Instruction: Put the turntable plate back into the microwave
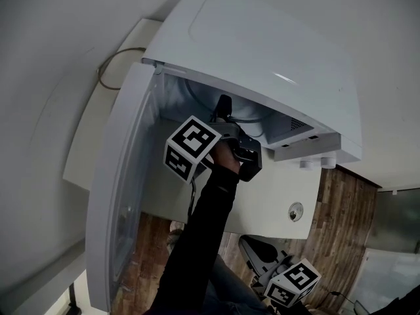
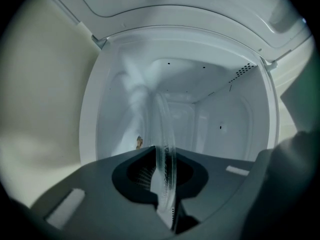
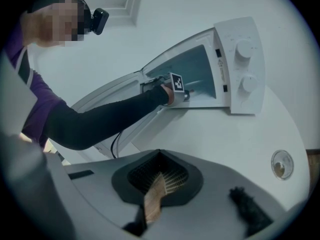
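Observation:
The white microwave (image 1: 262,51) stands with its door (image 1: 121,176) swung wide to the left. My left gripper (image 1: 224,105) reaches into the cavity mouth. In the left gripper view the jaws (image 2: 162,184) are shut on the rim of the clear glass turntable plate (image 2: 164,129). The plate is seen edge-on and stretches away into the white cavity (image 2: 210,119). My right gripper (image 1: 252,248) hangs low at the bottom right, away from the microwave. Its jaws (image 3: 155,204) are shut with nothing held.
The microwave sits on a white tabletop (image 1: 275,202) that has a small round metal fitting (image 1: 296,211) set in it. Two knobs (image 3: 245,49) are on the oven's right panel. A cable (image 1: 115,61) loops behind the oven. Wooden floor (image 1: 341,209) lies beyond the table edge.

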A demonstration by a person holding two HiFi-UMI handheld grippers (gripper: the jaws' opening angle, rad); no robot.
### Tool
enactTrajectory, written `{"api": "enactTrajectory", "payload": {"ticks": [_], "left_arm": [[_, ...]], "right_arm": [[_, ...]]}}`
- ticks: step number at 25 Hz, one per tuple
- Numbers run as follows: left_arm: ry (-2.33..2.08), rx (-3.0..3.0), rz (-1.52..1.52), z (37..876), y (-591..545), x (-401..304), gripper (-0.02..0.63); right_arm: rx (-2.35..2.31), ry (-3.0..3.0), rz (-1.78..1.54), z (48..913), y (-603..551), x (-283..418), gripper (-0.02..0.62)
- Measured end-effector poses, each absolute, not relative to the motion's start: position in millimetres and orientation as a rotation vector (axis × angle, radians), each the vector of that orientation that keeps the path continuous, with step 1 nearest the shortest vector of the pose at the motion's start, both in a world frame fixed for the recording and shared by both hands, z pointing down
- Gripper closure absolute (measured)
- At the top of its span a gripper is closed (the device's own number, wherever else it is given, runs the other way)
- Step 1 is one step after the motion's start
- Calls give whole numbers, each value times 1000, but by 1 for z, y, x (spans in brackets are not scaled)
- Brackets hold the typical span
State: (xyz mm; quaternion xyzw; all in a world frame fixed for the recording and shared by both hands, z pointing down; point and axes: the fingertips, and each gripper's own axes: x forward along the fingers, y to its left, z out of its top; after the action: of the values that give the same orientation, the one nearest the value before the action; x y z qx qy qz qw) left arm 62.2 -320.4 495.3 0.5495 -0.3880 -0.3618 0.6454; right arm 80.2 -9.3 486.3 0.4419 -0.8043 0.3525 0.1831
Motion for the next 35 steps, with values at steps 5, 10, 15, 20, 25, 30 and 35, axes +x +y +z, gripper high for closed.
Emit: {"api": "enactTrajectory", "payload": {"ticks": [5, 10, 15, 20, 25, 30, 35], "left_arm": [[-907, 1258, -800, 496, -321, 63, 572], [-934, 1245, -745, 500, -318, 65, 577], [-983, 1230, -681, 508, -317, 63, 586], [-1051, 1225, -593, 517, -314, 63, 578], [-1102, 1243, -550, 518, -314, 63, 573], [-1203, 1300, -468, 517, -313, 63, 555], [-1363, 1468, -347, 511, -312, 59, 495]], "right_arm": [[1222, -2282, 998, 486, -8, 79, 588], [1202, -2291, 1031, 488, -3, 72, 588], [1191, -2297, 1035, 489, -4, 72, 588], [1189, -2298, 1045, 489, -4, 73, 588], [1181, -2315, 1059, 489, -5, 70, 588], [1159, -2327, 1060, 487, -3, 66, 588], [1151, -2330, 1063, 486, -3, 68, 588]]}}
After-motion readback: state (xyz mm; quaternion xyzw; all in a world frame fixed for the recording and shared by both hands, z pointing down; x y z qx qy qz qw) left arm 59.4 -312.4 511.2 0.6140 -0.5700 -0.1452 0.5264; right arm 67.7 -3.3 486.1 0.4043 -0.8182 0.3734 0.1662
